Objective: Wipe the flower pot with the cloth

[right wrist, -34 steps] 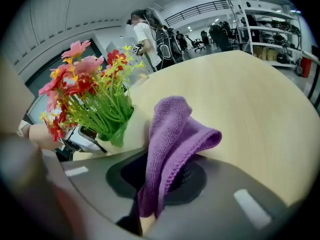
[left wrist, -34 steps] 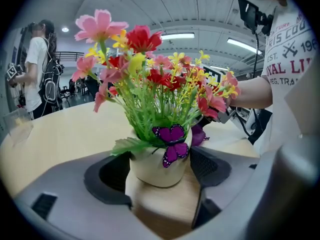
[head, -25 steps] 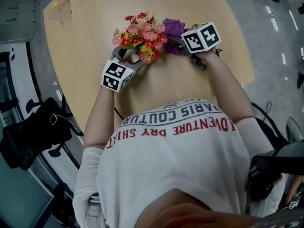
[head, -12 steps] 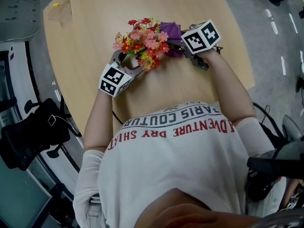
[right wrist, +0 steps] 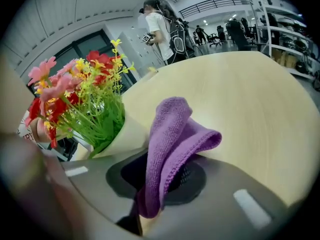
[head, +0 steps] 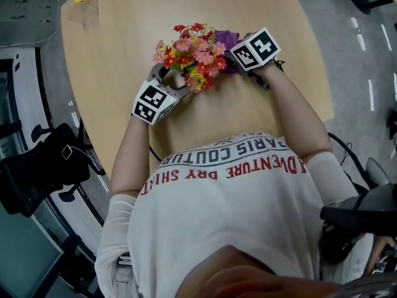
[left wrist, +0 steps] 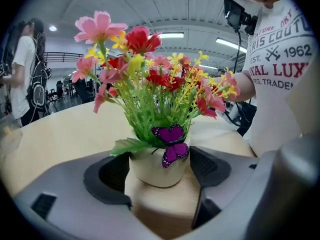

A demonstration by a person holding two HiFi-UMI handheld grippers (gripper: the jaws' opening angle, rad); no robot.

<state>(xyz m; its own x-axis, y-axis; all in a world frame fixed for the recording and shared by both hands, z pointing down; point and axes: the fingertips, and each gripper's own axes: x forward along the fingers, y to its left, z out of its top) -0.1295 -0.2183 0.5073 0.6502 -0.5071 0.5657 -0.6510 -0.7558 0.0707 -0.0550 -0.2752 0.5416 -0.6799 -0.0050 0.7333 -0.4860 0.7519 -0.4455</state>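
left hand-held gripper, jaws wide, clasps the cream flower pot by both sides over the worktop; right hand-held gripper is pinched tight on the purple cloth, just beside the pot.

Head view: flower pot hidden under flowers; cloth mostly covered by blooms and right gripper's marker cube. Right gripper view: near left side blurred, pot base cut off by jaw. Tiny yellow item at table's far left: too small to identify.
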